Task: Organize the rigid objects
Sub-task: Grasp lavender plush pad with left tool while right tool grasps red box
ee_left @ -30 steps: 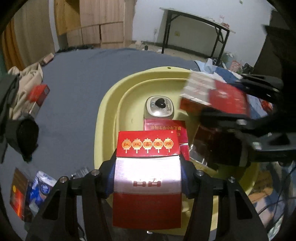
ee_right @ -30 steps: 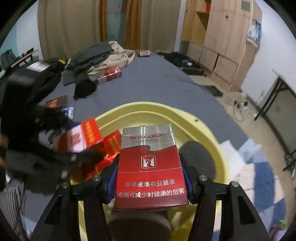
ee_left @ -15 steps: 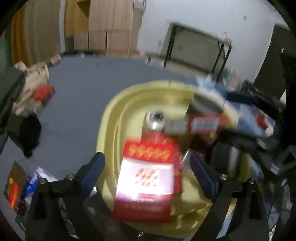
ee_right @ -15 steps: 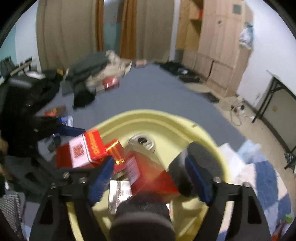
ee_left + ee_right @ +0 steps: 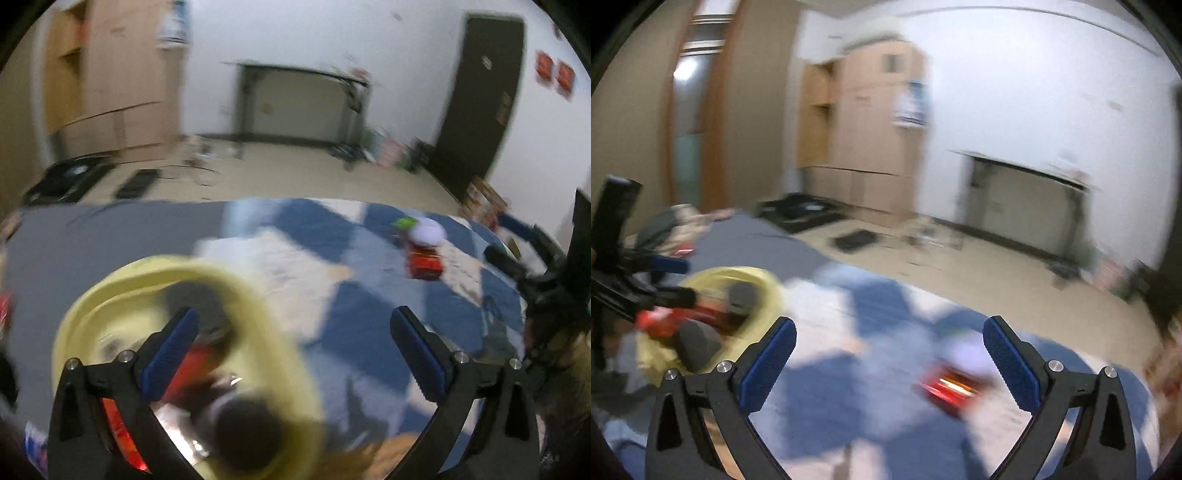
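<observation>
1. Right wrist view shows a red box (image 5: 951, 387) lying on the blue-and-white checked blanket (image 5: 871, 306), just ahead of the right gripper (image 5: 888, 360) and a little toward its right finger. It is smeared by motion blur, so its print cannot be read.
2. In the left wrist view the same red box (image 5: 424, 263) sits well ahead on the blanket (image 5: 332, 325), with a pale rounded thing and a green scrap just behind it; what those are I cannot tell.
3. Other red boxes (image 5: 192, 363) lie in the yellow basin (image 5: 258, 291), which looks like the collecting place for the rigid items, judging by the task.
4. The left gripper (image 5: 293, 349) has its fingers spreading wide, with nothing between them; its left finger overlaps the basin in the picture.
5. The right gripper's fingers are likewise spreading wide and empty, probably readied for the loose box on the blanket.
6. From the right wrist view the basin (image 5: 772, 295) is at far left, with the other gripper's dark frame over it.
7. A dark round blob at the basin's near edge is too blurred to name, and the basin's lower part is cut off by the gripper frame.
8. Beyond the bed, a wardrobe (image 5: 871, 147), a desk (image 5: 303, 103) and a dark door (image 5: 476, 103) are soft but recognisable.
</observation>
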